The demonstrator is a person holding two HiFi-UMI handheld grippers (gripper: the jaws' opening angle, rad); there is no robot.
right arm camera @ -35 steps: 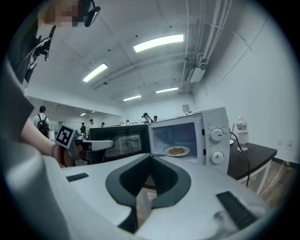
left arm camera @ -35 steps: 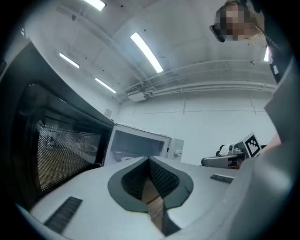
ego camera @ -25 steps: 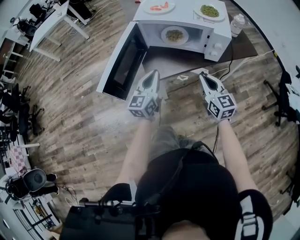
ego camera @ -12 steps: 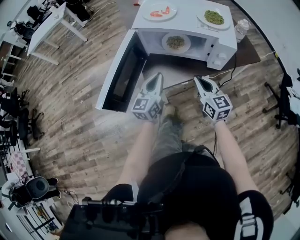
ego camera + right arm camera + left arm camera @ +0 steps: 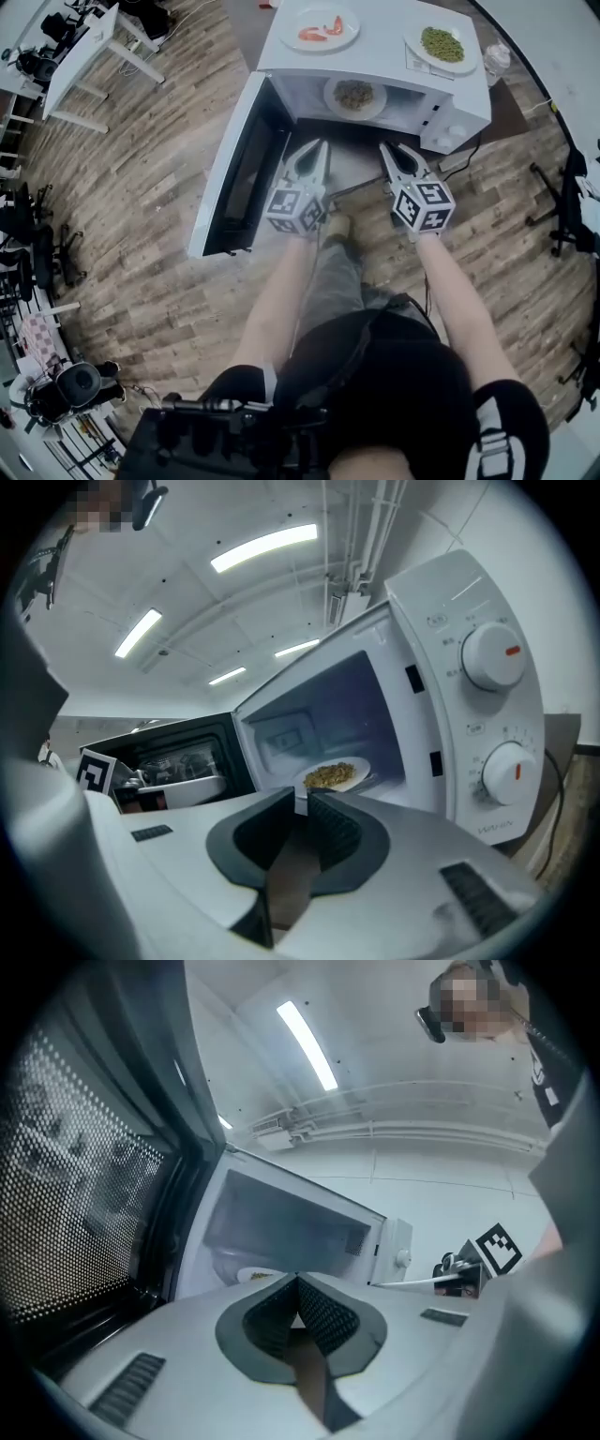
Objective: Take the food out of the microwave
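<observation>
A white microwave (image 5: 450,98) stands on a low dark mat with its door (image 5: 239,164) swung open to the left. Inside it sits a white plate of brownish food (image 5: 354,96), which the right gripper view shows as the plate (image 5: 333,774) just beyond the fingertips. My left gripper (image 5: 319,150) is shut and empty, level, in front of the cavity's left half; its own view shows the plate's rim (image 5: 251,1277). My right gripper (image 5: 388,152) is shut and empty, before the opening's right part. Neither touches the plate.
On top of the microwave are a plate with red food (image 5: 320,28) and a plate of green peas (image 5: 442,44). A bottle (image 5: 497,58) stands to its right. Two control knobs (image 5: 492,656) sit right of the opening. Desks and chairs line the left side.
Both grippers have moved forward and slightly down toward the microwave opening, and now sit close in front of it. Both stayed shut.
</observation>
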